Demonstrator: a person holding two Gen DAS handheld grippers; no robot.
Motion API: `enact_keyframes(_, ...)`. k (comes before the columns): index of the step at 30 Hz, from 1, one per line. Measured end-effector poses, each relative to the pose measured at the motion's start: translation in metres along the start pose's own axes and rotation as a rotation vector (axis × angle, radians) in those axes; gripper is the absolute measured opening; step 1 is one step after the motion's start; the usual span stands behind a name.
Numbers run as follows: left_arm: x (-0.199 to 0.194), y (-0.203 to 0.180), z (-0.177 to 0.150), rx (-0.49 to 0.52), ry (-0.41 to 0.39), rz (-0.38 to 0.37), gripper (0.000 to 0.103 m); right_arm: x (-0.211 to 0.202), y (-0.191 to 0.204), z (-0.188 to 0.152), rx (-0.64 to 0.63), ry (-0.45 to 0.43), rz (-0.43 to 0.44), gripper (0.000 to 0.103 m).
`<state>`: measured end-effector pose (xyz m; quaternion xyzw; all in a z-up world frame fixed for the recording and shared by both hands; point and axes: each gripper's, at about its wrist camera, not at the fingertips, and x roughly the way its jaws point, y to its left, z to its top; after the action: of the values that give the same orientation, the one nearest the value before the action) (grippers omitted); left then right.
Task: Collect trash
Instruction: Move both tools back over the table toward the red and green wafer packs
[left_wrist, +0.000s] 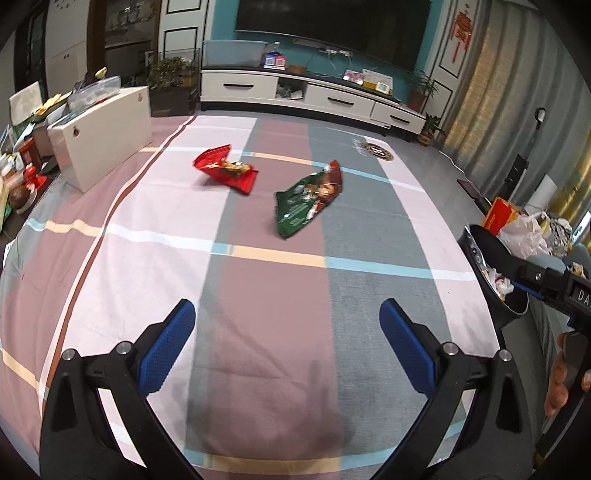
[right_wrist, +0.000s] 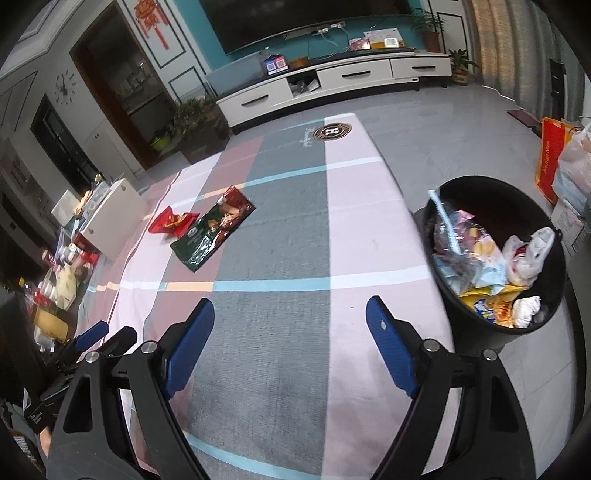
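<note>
A red snack wrapper (left_wrist: 227, 168) and a green and red snack wrapper (left_wrist: 306, 197) lie apart on the striped cloth (left_wrist: 258, 295), far ahead of my left gripper (left_wrist: 287, 314), which is open and empty near the front edge. In the right wrist view the red wrapper (right_wrist: 171, 220) and green wrapper (right_wrist: 212, 232) lie far left. My right gripper (right_wrist: 290, 312) is open and empty over the cloth (right_wrist: 280, 332). A black trash bin (right_wrist: 495, 262) full of wrappers stands just right of the table; it also shows in the left wrist view (left_wrist: 491, 269).
A white box (left_wrist: 103, 136) stands at the table's left edge with clutter (left_wrist: 22, 173) beside it. Bags (right_wrist: 569, 162) sit on the floor right of the bin. A white TV cabinet (left_wrist: 306, 94) lines the far wall.
</note>
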<state>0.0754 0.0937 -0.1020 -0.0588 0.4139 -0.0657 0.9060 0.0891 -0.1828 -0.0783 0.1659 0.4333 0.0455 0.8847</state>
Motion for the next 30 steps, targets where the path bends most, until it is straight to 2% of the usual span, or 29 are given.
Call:
enact_keyframes(11,0.016,0.061,0.015,-0.168,-0.004,0.021,0.100,0.051,0.034,0.013,-0.030,0.062,0.053,0.083)
enact_keyframes(20,0.042,0.089,0.057,-0.223,-0.039,0.017,0.100,0.106,0.066,0.038,-0.034,0.098,0.118,0.083)
enact_keyframes(30,0.092,0.098,0.098,-0.247,-0.036,0.020,0.099,0.154,0.085,0.075,-0.006,0.088,0.116,0.083)
